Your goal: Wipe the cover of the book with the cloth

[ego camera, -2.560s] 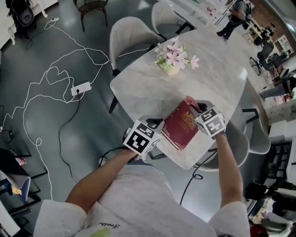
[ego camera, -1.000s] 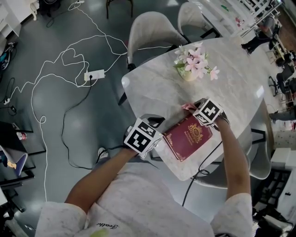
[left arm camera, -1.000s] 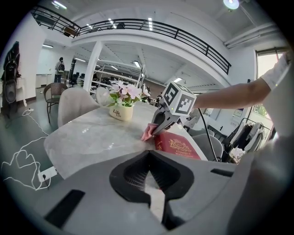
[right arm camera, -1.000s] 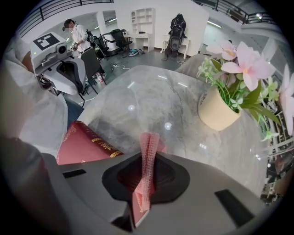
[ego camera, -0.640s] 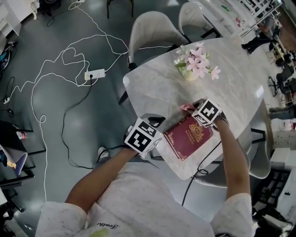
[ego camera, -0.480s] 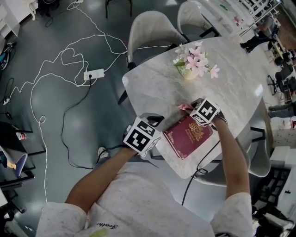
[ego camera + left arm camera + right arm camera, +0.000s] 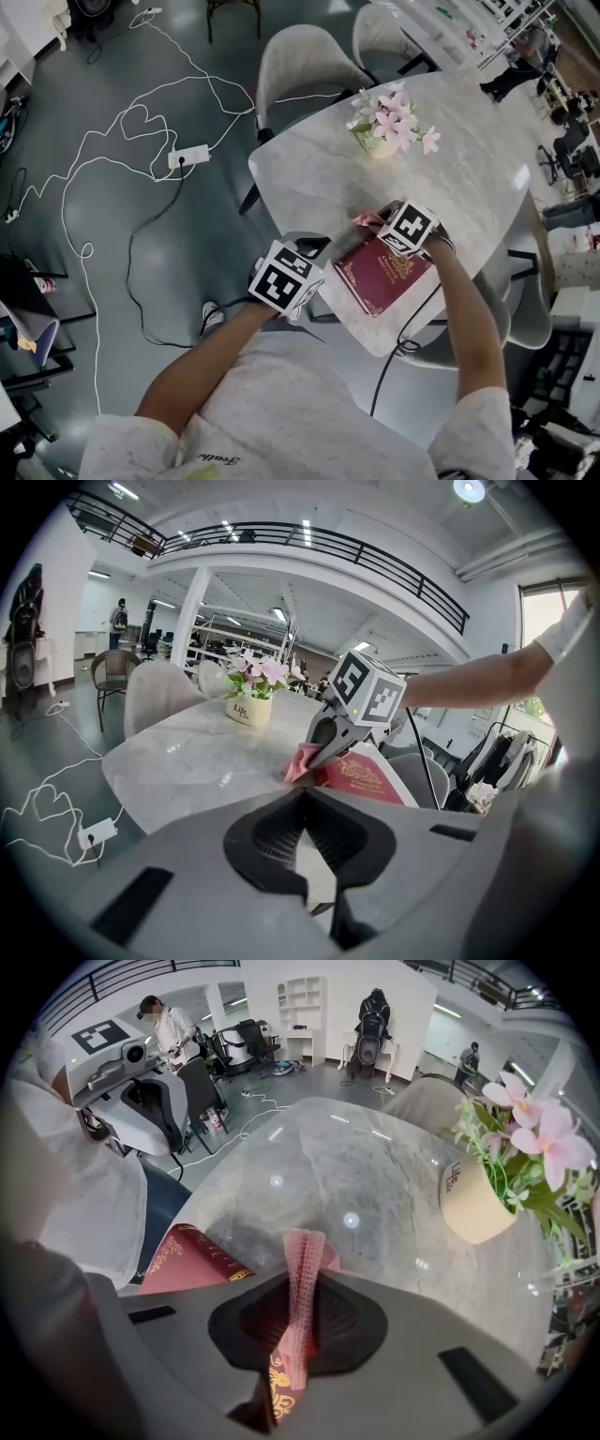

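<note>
A grey floor (image 7: 112, 262) spreads under a pale marble table (image 7: 309, 178), with 2 light chairs (image 7: 300, 56) on the table's far side from both grippers. The red book (image 7: 380, 274) lies flat at the near edge, just right of the left gripper (image 7: 317, 246) and directly beneath the right gripper (image 7: 380, 223).

The head view hides both sets of jaws under the marker cubes. The right gripper view shows its jaws clenched on the pink cloth (image 7: 302, 1283), which stands as a narrow folded strip between them, with the book's gold print visible just below. The left gripper view shows its own jaws closed together with nothing between them. It also shows the cloth's free end hanging at the book's far corner, against the cover's edge.

2.6 s ago the right gripper and cloth were at the book's far right corner. Now they are at its far left corner, and since 0.5 s ago they have shifted only slightly. The book and the left gripper have kept their places.

A cream flower pot (image 7: 375, 141) with pink blossoms stands beyond the right gripper, well apart from the book. A white power strip (image 7: 187, 157) and looping cables (image 7: 94, 169) lie on the floor to the left gripper's left.
</note>
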Demonstrator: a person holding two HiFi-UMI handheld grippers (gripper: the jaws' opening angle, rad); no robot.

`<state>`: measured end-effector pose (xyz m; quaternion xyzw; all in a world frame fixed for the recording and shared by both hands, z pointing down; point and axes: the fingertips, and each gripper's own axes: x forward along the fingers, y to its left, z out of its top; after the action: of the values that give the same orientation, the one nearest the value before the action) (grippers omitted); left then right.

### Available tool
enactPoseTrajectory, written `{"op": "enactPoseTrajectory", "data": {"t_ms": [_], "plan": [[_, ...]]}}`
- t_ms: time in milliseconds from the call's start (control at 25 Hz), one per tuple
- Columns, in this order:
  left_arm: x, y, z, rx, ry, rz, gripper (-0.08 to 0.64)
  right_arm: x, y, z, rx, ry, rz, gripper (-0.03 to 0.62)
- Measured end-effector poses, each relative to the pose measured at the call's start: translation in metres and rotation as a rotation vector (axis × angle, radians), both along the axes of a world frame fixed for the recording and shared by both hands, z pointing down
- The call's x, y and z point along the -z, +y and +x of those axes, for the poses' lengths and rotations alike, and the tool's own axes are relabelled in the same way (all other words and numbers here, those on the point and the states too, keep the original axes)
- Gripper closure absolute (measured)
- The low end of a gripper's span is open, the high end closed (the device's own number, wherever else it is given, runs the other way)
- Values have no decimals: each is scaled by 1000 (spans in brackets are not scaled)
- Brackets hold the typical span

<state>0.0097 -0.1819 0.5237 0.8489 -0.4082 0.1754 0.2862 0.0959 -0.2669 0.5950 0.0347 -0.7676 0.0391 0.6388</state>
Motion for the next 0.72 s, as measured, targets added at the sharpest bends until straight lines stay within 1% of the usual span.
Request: {"op": "enactPoseTrajectory", "data": {"t_ms": [720], "plan": [[5, 26, -11, -24, 16, 9, 552, 3, 41, -23, 7, -4, -12, 577]]}}
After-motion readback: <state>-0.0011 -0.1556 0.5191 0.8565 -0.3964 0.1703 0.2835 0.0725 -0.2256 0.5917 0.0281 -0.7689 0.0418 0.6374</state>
